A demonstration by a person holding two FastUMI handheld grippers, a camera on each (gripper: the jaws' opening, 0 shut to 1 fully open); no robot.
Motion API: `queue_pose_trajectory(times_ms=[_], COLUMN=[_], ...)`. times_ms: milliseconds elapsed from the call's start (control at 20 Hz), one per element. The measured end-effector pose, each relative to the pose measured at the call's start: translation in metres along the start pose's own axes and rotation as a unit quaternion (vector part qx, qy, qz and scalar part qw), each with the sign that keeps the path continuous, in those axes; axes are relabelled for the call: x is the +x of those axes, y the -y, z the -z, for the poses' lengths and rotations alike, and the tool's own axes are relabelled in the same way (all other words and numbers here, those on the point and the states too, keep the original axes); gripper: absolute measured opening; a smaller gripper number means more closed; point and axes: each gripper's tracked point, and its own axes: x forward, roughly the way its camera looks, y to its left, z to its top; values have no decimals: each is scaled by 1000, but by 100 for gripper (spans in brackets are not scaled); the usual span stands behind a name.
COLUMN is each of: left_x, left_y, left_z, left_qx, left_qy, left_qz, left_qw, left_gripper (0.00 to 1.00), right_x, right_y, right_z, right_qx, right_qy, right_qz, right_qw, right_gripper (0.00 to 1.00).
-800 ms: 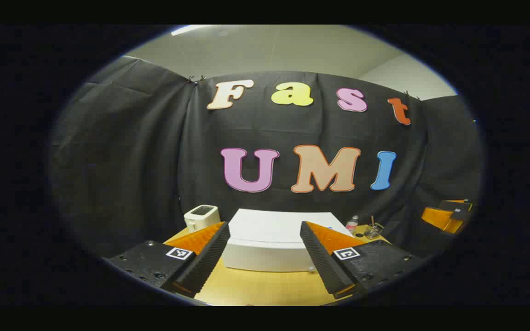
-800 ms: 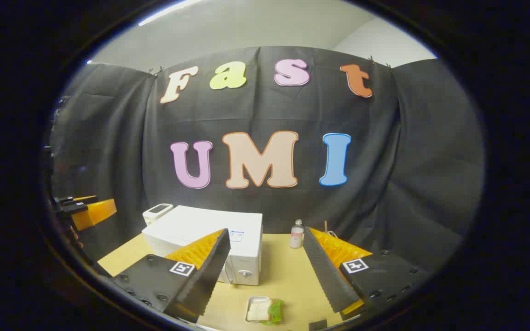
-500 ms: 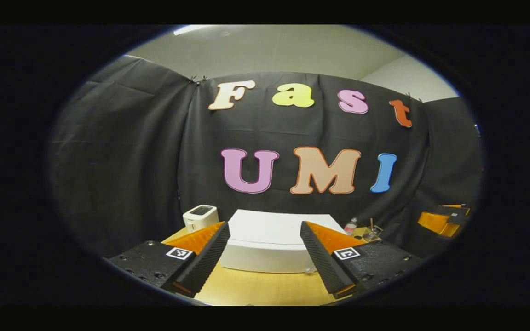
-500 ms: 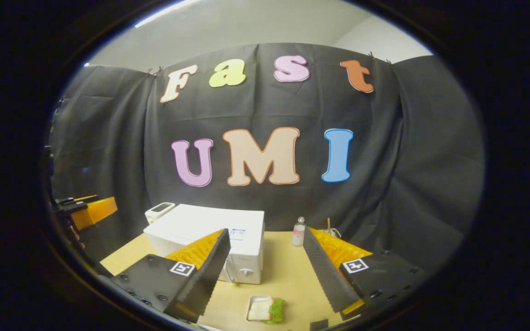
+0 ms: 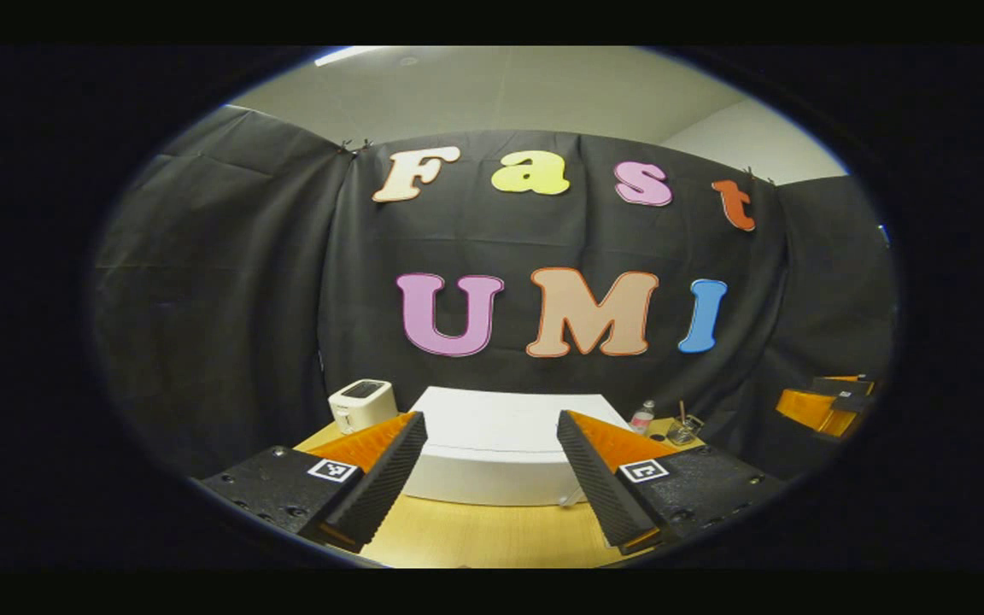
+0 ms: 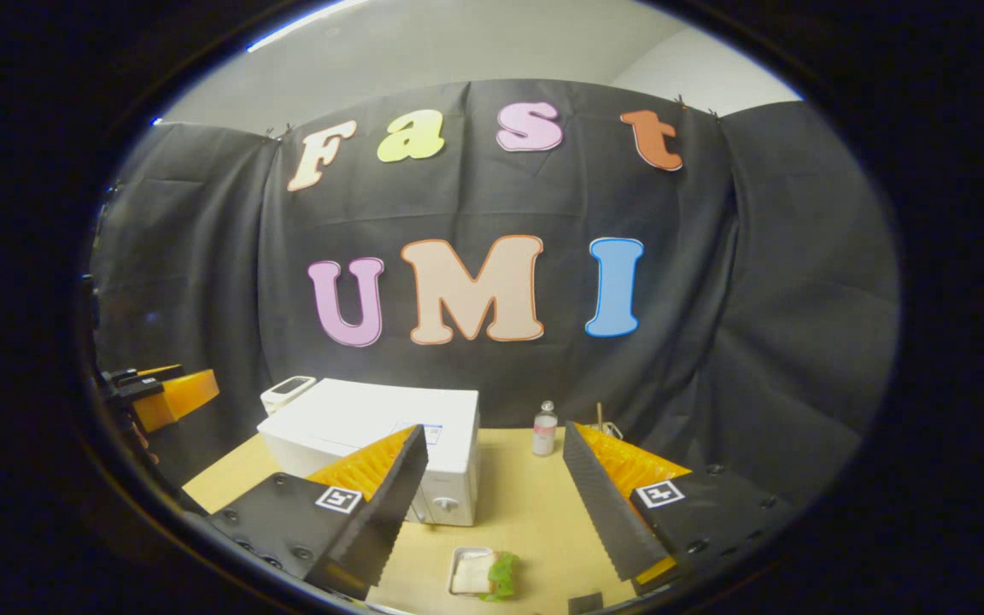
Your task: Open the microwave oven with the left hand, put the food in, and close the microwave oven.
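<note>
A white microwave oven point(image 5: 500, 444) stands shut on the wooden table point(image 5: 475, 538), straight ahead of my left gripper point(image 5: 492, 465), which hangs open above the table's near side with nothing between its fingers. In the right gripper view the microwave oven point(image 6: 372, 427) sits left of centre with a dial on its front. A small white tray of food point(image 6: 482, 574), bread with a green leaf, lies on the table in front of it. My right gripper point(image 6: 492, 478) is open above that tray, holding nothing.
A white toaster point(image 5: 362, 403) stands left of the microwave at the back. A small bottle point(image 6: 545, 430) and a glass with sticks point(image 5: 680, 427) stand to its right near the cloth wall. The other gripper point(image 6: 163, 393) shows at the left edge of the right gripper view.
Both views have shifted slightly: the microwave sits a bit farther left in each view and the food tray shows slightly more fully. Both grippers stay open.
</note>
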Motion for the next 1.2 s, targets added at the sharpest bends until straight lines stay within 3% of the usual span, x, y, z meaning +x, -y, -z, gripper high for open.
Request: queue_pose_trajectory(times_ms=[500,850,1200], left_x=[4,10,36], left_y=[5,34,73], left_z=[47,108,192], left_qx=[10,16,37], left_qy=[-45,-109,-162], left_qz=[19,67,116], left_qw=[999,992,979], left_gripper=[99,93,96], right_x=[-3,-8,-15], right_y=[2,17,36], right_z=[21,53,69], right_qx=[10,14,30], right_qy=[-19,-54,-72], right_qz=[15,39,69], right_qw=[1000,998,995], right_gripper=[94,94,94])
